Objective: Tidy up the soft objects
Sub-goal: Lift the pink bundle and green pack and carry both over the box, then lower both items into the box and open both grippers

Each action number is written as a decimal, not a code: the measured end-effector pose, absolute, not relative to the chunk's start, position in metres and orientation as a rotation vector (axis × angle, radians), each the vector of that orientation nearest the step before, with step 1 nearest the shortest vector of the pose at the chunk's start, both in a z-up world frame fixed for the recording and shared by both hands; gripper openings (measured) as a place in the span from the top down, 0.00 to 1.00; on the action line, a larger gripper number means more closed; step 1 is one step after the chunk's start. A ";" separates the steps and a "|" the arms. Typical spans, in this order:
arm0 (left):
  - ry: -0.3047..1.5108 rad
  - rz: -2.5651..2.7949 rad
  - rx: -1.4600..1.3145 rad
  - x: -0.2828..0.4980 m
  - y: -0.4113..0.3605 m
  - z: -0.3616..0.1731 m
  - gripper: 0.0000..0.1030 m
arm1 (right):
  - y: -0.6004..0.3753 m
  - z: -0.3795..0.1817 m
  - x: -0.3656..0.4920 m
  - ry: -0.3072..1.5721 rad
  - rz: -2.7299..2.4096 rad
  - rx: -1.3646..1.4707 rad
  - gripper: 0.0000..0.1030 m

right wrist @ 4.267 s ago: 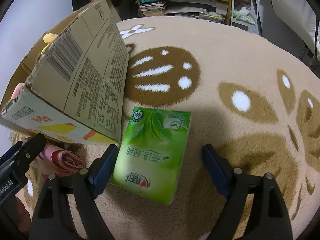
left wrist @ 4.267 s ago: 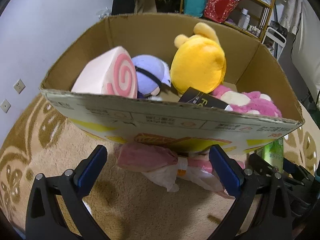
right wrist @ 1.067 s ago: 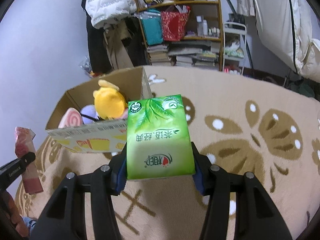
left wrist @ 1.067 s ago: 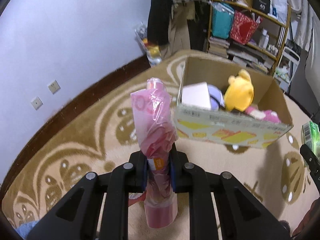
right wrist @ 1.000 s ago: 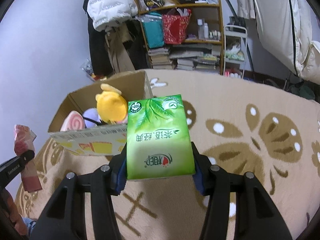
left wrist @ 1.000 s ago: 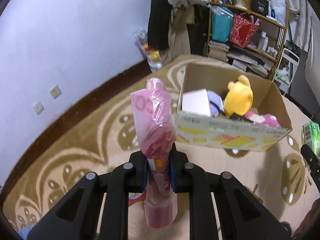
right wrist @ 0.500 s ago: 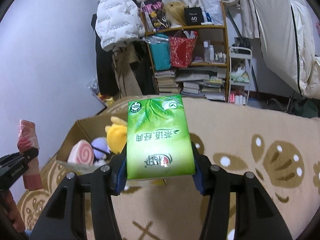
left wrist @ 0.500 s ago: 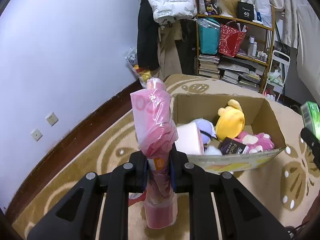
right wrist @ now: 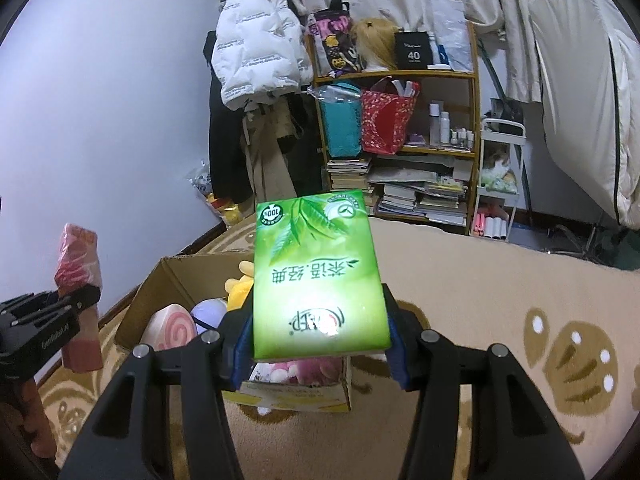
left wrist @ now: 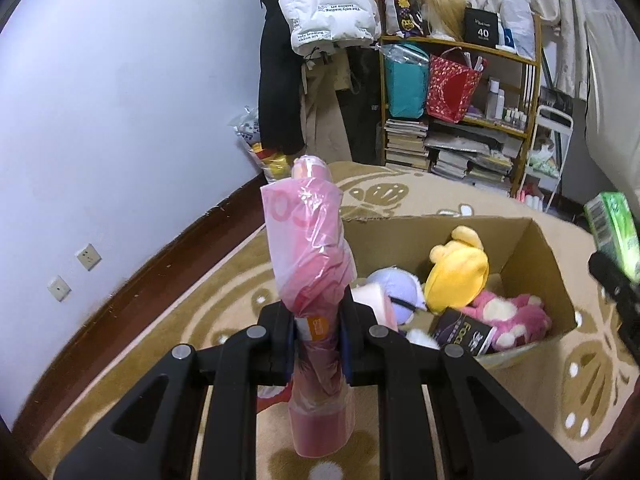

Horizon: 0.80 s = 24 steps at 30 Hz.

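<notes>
Jaws of the left gripper (left wrist: 317,330) are clamped tight on a pink plastic-wrapped bundle (left wrist: 310,264) that stands upright between them, while the right gripper (right wrist: 318,342) is closed partway on the sides of a green tissue pack (right wrist: 318,276), lying flat with its printed face up. Both loads hang in the air above the beige patterned rug (right wrist: 500,280), just short of the near edge of the open cardboard box (left wrist: 536,248). Inside the box, a swirl-patterned pink cushion (right wrist: 172,330) and a purple plush (right wrist: 208,312) sit toward its left side, a yellow plush (left wrist: 458,272) at the middle, and a pink plush (left wrist: 516,318) and a small black box (left wrist: 464,334) by the near edge. The step in hand looks like carrying both over the rim; it would go best by clearing the near wall, lowering each onto a free spot, and opening only once it rests. Beyond the box stands a cluttered shelf (right wrist: 400,120).
</notes>
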<state>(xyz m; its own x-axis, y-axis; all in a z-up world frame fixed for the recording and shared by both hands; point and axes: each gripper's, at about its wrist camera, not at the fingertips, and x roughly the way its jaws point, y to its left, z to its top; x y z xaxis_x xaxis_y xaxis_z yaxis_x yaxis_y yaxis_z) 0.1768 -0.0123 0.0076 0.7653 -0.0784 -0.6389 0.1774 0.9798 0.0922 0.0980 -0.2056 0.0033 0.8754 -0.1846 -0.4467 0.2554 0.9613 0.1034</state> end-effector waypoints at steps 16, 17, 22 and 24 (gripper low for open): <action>0.652 -0.172 0.129 0.193 -0.029 -0.005 0.85 | -0.195 -0.025 0.127 0.498 -0.169 0.145 0.45; 0.643 -0.181 0.127 0.192 -0.030 -0.003 0.85 | -0.194 -0.025 0.127 0.496 -0.165 0.145 0.45; 0.631 -0.214 0.099 0.192 -0.035 0.001 0.85 | -0.192 -0.026 0.128 0.494 -0.154 0.148 0.45; 0.643 -0.237 0.077 0.193 -0.036 0.000 0.85 | -0.193 -0.027 0.128 0.496 -0.150 0.151 0.45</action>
